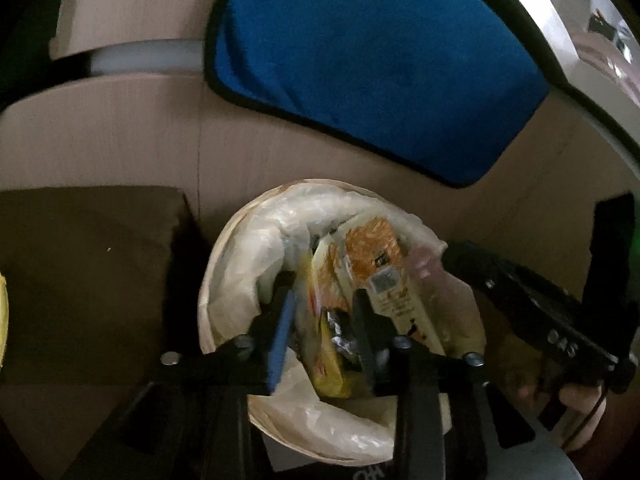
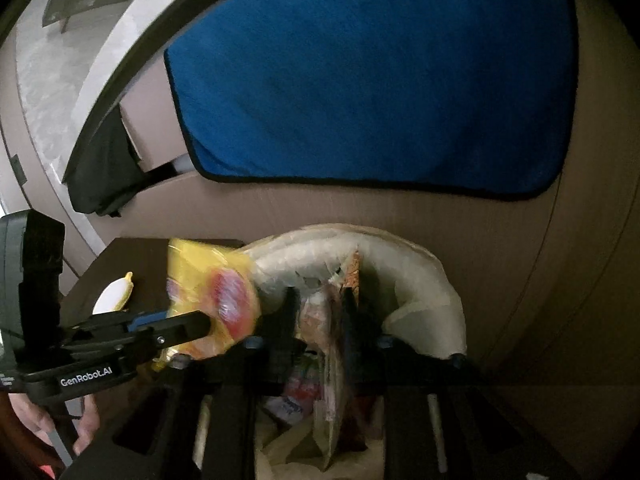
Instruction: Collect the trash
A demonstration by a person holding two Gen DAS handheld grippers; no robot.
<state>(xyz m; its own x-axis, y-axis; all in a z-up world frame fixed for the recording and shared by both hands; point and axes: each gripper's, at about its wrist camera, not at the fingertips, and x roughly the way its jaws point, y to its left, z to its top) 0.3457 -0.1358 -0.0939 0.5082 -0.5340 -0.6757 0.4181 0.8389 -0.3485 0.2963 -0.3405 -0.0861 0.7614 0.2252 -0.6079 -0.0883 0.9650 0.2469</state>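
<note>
trash over the bin, both wrappers between parted fingers

left gripper (image 1: 324, 332): jaws partly apart, a yellow wrapper (image 1: 326, 344) between them; pads look loose on it, no clear pinch. wrapper stands nearly on end, long axis pointing down into the bin (image 1: 208, 280).

right gripper (image 2: 318, 320): jaws apart too, a pale crinkled wrapper (image 2: 328, 360) upright between them, long axis also down into the bin; grip not evident.

outward: bin lined with a clear bag (image 1: 256, 240), an orange box (image 1: 380, 264) already inside. on the dark side table (image 2: 132, 256), a small yellow-and-white scrap (image 2: 114, 294) lies well apart. judgement: drop nearly done; that scrap may be left.
</note>
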